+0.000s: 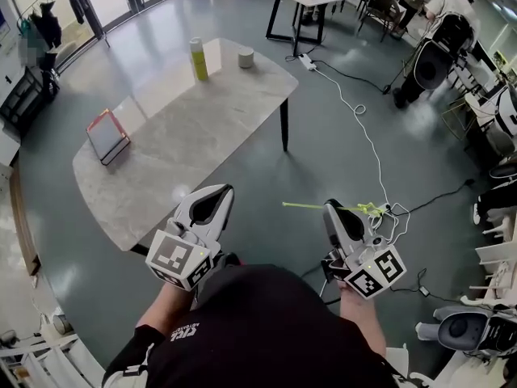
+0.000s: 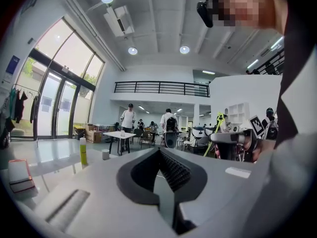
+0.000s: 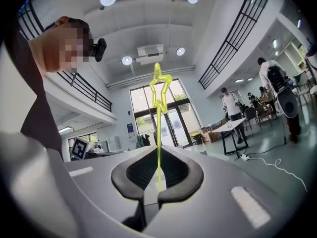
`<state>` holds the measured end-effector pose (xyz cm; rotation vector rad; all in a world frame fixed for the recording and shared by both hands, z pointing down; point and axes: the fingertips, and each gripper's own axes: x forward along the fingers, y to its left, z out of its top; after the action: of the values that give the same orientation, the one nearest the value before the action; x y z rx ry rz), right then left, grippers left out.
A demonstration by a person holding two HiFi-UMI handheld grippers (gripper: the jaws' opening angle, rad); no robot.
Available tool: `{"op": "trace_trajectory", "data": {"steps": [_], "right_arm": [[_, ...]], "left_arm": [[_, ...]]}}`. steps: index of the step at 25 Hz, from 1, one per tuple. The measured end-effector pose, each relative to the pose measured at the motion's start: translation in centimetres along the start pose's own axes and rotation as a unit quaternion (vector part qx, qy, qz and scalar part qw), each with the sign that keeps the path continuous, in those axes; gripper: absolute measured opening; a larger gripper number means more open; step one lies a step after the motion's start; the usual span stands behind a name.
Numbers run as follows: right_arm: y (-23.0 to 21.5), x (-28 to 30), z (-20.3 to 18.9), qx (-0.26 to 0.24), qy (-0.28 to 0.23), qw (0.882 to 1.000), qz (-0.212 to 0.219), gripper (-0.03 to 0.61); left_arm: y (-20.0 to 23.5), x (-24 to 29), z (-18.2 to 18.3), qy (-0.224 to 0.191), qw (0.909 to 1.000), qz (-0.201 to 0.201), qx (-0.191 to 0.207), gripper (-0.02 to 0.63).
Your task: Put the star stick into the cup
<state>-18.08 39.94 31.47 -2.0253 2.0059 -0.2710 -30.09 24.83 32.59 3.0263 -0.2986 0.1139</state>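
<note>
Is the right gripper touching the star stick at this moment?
Touching. In the right gripper view, the right gripper is closed on the thin shaft of the star stick, with no gap visible.

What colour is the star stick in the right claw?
The star stick is bright yellow-green, and it shows best in the right gripper view.

Thin yellow star stick point(image 3: 159, 133); pale cup point(image 1: 245, 57)

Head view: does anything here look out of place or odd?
Nothing stands out. The thin yellow-green star stick sits pinched crosswise in the right gripper; the small grey cup stands upright on the pale marble table.
</note>
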Motion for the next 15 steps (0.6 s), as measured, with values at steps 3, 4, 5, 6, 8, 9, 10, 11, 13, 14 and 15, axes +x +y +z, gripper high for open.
{"op": "trace_trajectory", "data": {"steps": [3, 4, 5, 6, 8, 9, 10, 11, 13, 14, 15], "right_arm": [[-1.3, -2.2, 0.5, 0.003, -0.002, 1.000, -0.009, 0.029], [-1.8, -2.9, 0.5, 0.004, -0.002, 1.000, -0.011, 0.029], [-2.2, -3.5, 0.6, 0.005, -0.002, 1.000, -0.012, 0.029], [-2.6, -4.1, 0.5, 0.007, -0.001, 1.000, -0.012, 0.029], [-3.1, -5.2, 0.4, 0.007, 0.000, 1.000, -0.005, 0.029], [-3.3, -5.7, 0.4, 0.006, 0.000, 1.000, -0.002, 0.029], [-3.7, -6.1, 0.4, 0.006, 0.001, 1.000, 0.001, 0.029], [-4.1, -6.4, 0.3, 0.008, 0.001, 1.000, 0.003, 0.029], [-4.6, -7.0, 0.0, 0.017, 0.001, 1.000, 0.006, 0.029], [-4.8, -7.2, -0.3, 0.022, 0.001, 1.000, 0.009, 0.029], [-5.0, -7.3, -0.5, 0.026, 0.001, 1.000, 0.012, 0.029]], "left_arm": [[-2.3, 1.0, -0.2, 0.001, 1.0000, -0.007, 0.002, 0.002], [-3.0, 1.4, -0.3, 0.001, 1.0000, -0.009, 0.002, 0.002], [-3.7, 1.7, -0.4, 0.002, 0.9999, -0.010, 0.002, 0.002], [-4.5, 2.0, -0.5, 0.002, 0.9999, -0.010, 0.002, 0.002], [-5.9, 2.4, -0.6, 0.001, 0.9999, -0.010, 0.005, 0.002], [-6.6, 2.6, -0.7, 0.001, 0.9999, -0.010, 0.009, 0.002], [-7.2, 2.8, -0.7, 0.001, 0.9999, -0.009, 0.011, 0.002], [-7.7, 3.1, -0.8, 0.001, 0.9999, -0.009, 0.012, 0.002], [-8.4, 3.3, -1.0, 0.005, 0.9999, -0.006, 0.012, 0.002], [-8.6, 3.4, -1.3, 0.008, 0.9999, -0.003, 0.013, 0.002], [-8.7, 3.5, -1.5, 0.011, 0.9998, 0.000, 0.015, 0.002]]}}
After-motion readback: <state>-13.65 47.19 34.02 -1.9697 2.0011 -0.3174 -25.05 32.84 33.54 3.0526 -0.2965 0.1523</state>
